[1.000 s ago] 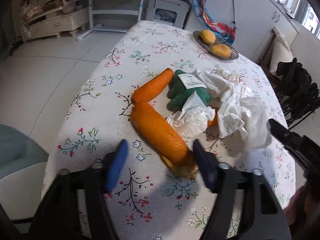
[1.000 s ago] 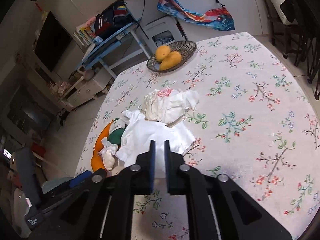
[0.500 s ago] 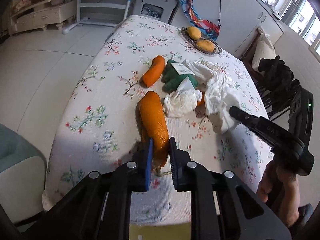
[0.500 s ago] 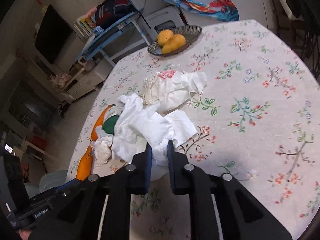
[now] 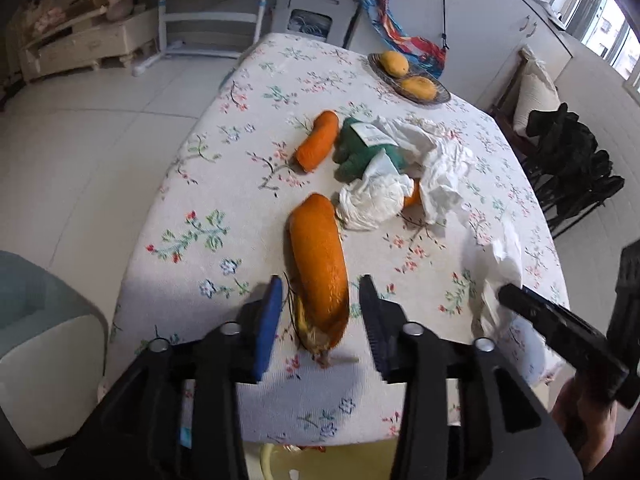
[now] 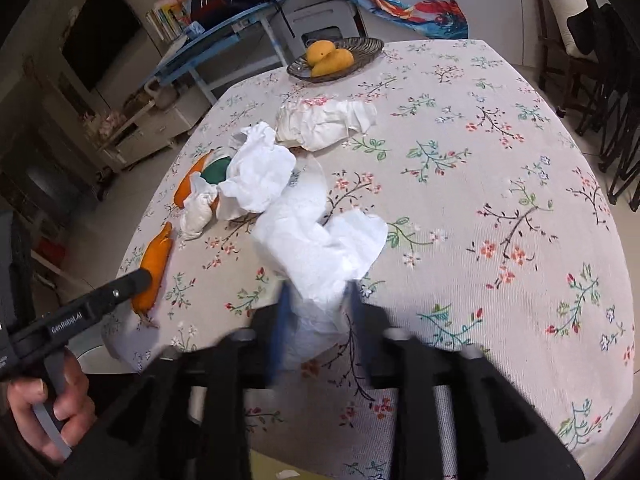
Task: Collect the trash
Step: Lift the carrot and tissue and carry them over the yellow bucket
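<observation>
At the near edge of the flowered surface [image 5: 224, 152] the left gripper [image 5: 320, 316] has its jaws opening around the tail of a big orange carrot toy [image 5: 318, 264], pads not touching it. The right gripper [image 6: 318, 320] is opening too, with a crumpled white tissue [image 6: 320, 248] loose between its jaws. Farther in lies the heap: a second orange carrot [image 5: 318, 140], one green plush piece [image 5: 360, 152], and at least three more white paper wads. At the far end, one dark wire basket [image 6: 368, 46] holds two yellow mangoes [image 6: 330, 58].
</observation>
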`<state>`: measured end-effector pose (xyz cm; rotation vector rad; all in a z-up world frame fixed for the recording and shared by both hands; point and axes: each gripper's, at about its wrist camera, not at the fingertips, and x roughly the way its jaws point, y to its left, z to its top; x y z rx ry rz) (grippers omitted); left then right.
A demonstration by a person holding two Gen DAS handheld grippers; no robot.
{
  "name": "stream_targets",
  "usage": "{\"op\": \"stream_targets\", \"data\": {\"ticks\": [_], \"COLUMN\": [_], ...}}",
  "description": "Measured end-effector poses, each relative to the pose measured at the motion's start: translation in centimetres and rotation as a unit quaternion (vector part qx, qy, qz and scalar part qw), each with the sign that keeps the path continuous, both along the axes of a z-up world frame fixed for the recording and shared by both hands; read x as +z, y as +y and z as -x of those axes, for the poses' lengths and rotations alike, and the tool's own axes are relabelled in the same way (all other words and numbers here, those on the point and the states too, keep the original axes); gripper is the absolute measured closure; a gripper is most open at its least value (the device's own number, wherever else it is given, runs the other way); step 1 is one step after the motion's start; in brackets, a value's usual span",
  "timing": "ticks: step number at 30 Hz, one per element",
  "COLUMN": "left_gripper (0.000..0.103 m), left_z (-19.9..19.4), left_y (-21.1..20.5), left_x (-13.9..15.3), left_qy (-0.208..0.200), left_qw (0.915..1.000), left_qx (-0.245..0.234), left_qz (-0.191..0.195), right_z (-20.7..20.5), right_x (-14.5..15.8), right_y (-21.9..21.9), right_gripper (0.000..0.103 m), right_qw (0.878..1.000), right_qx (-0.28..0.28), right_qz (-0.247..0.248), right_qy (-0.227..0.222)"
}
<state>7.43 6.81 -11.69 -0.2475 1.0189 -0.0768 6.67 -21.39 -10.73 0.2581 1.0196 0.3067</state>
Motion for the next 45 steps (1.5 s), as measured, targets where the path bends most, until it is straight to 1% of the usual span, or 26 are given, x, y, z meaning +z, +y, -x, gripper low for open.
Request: {"op": "stream_targets", "data": {"ticks": [1,2,4,5,11,16,17,18,19,21,22,24,25,29,34,40,45], "left_gripper": [0.059,0.059,0.057,0.057,0.057,0.057,0.057,0.059,0.069,0.079,0.080,0.082,0.083,0.084,0.084,0.084,0.084], "left_z": [-0.1,-0.2,-0.4,-0.5,-0.8,-0.7,-0.7,-0.7,-0.6,-0.5,-0.5,-0.1,0.2,1.4,3.7,6.2,8.3], "left_y": [-0.1,-0.1,-0.2,-0.2,-0.1,-0.3,-0.3,-0.4,-0.6,-0.9,-1.0,-1.5,-1.6,-1.9,-2.3,-2.8,-3.0], "left_x": [0.0,0.0,-0.2,-0.2,-0.8,-0.8,-0.8,-0.8,-0.8,-0.9,-0.8,-0.8,-0.6,0.2,1.5,2.4,2.9], "left_qy": [-0.003,-0.004,-0.003,-0.002,0.002,-0.002,-0.002,-0.002,-0.002,0.000,-0.002,-0.006,-0.009,-0.027,-0.063,-0.091,-0.104], "left_qw": [1.0000,0.9999,0.9998,0.9998,0.9995,0.9993,0.9992,0.9992,0.9994,0.9994,0.9993,0.9991,0.9990,0.9986,0.9966,0.9935,0.9912], "left_qx": [0.002,0.003,0.005,0.006,0.013,0.010,0.008,0.005,0.001,-0.010,-0.012,-0.023,-0.028,-0.035,-0.046,-0.052,-0.059], "left_qz": [-0.006,-0.011,-0.019,-0.021,-0.028,-0.037,-0.039,-0.039,-0.036,-0.032,-0.035,-0.035,-0.033,-0.027,-0.025,-0.044,-0.058], "right_z": [0.1,0.2,-0.1,-0.1,-0.7,-0.9,-0.8,-0.8,-0.6,-0.5,-0.5,-0.4,-0.3,0.2,2.2,4.6,6.5], "right_x": [0.1,0.2,0.4,0.5,-0.5,-0.6,-0.6,-0.6,-0.6,-0.6,-0.6,-0.6,-0.7,-0.3,0.3,1.0,1.6], "right_y": [-0.1,-0.1,0.3,0.5,1.9,2.4,2.6,2.9,3.3,3.8,3.8,3.5,3.4,1.8,0.4,-0.8,-1.3], "right_gripper": [0.051,0.050,0.037,0.035,0.032,0.032,0.033,0.043,0.056,0.069,0.081,0.086,0.088,0.089,0.089,0.089,0.089], "right_qw": [1.000,1.000,1.000,1.000,0.999,0.998,0.998,0.997,0.996,0.994,0.994,0.995,0.995,0.998,0.999,0.996,0.993], "right_qx": [-0.001,0.000,0.001,0.000,0.009,0.013,0.015,0.021,0.028,0.041,0.045,0.049,0.048,0.024,-0.003,-0.032,-0.044], "right_qz": [-0.002,-0.006,-0.002,0.004,0.021,0.036,0.043,0.054,0.068,0.087,0.085,0.076,0.072,0.027,-0.018,-0.050,-0.068], "right_qy": [-0.005,-0.013,-0.023,-0.029,-0.030,-0.043,-0.045,-0.049,-0.052,-0.057,-0.057,-0.052,-0.050,-0.043,-0.049,-0.065,-0.080]}}
